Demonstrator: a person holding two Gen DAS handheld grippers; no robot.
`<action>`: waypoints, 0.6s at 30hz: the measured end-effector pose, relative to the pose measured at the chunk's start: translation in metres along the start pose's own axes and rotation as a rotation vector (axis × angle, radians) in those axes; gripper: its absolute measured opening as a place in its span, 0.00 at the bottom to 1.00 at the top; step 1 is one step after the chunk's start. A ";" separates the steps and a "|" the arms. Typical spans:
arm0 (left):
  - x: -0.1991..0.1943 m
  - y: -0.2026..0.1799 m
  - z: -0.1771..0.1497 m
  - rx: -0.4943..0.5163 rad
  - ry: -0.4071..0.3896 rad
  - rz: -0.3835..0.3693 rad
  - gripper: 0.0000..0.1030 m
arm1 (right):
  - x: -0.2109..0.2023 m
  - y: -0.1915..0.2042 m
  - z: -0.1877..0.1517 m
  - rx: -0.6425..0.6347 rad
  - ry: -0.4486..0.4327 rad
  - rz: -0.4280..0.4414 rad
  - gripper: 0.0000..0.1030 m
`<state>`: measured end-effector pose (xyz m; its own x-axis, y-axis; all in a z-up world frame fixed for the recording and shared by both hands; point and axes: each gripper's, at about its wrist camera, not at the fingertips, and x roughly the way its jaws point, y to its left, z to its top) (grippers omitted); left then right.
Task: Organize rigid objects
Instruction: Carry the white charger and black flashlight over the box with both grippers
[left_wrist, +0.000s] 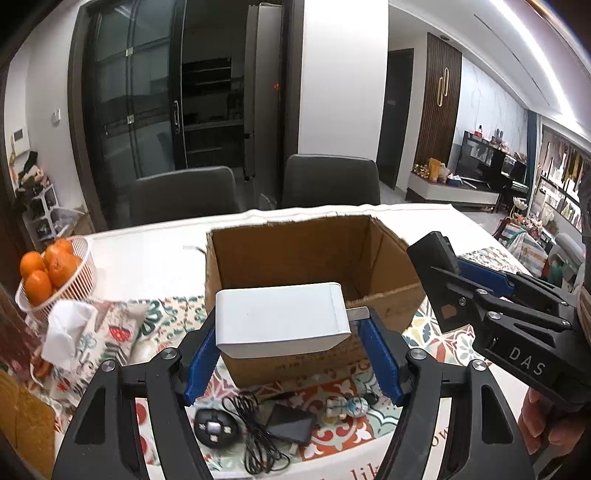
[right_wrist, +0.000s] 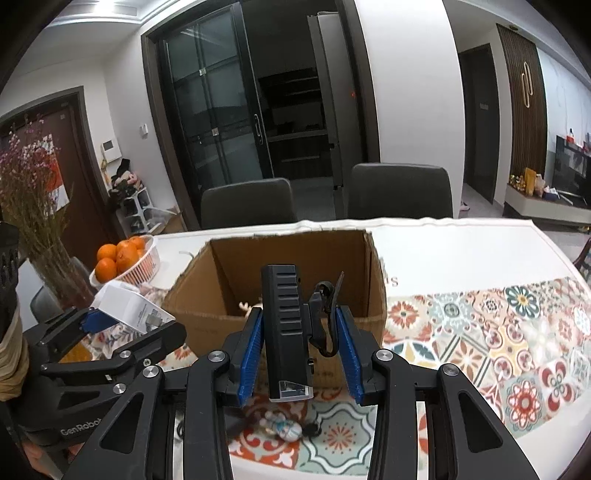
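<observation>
With both loads clear of the bench (left_wrist: 147, 254), the step in hand was, by my read, carrying them over the cardboard box (left_wrist: 317, 243) and dropping them in.

Left side: left hand-held gripper (left_wrist: 291, 354) was clamped on a white charger block (left_wrist: 282, 319), blue pads on its two ends, prongs sticking out right. It hung in front of the box's near wall, not yet over the opening. Advice: get it past the rim before opening, keep it level so it didn't slip from the pads.

Middle: box open-topped, some small item already at the bottom, too small to identify. On the bench below sat a black controller (left_wrist: 215, 428), a black adapter with cable (left_wrist: 288, 424) and a small figurine (left_wrist: 347, 406), not yet packed.

Right side: right hand-held gripper (right_wrist: 299, 354) was closed narrow on an upright black device (right_wrist: 286, 332) with a black clip part (right_wrist: 325, 314) beside it. Also short of the opening. The two grippers were near each other, so release one at a time to avoid a knock.
</observation>
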<state>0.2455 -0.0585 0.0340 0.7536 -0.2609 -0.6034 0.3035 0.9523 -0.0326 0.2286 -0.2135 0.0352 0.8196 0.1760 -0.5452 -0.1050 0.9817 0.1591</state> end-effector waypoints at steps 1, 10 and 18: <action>0.000 0.000 0.004 0.005 0.000 0.004 0.69 | 0.001 0.000 0.003 -0.001 -0.002 0.000 0.39; 0.008 0.006 0.029 0.030 0.003 0.016 0.69 | 0.014 0.000 0.023 0.000 0.012 0.007 0.39; 0.028 0.013 0.044 0.018 0.044 0.017 0.69 | 0.028 0.000 0.035 -0.010 0.030 0.008 0.39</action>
<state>0.2964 -0.0607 0.0518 0.7324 -0.2368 -0.6384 0.3017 0.9534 -0.0075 0.2709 -0.2112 0.0487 0.8013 0.1861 -0.5686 -0.1177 0.9809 0.1552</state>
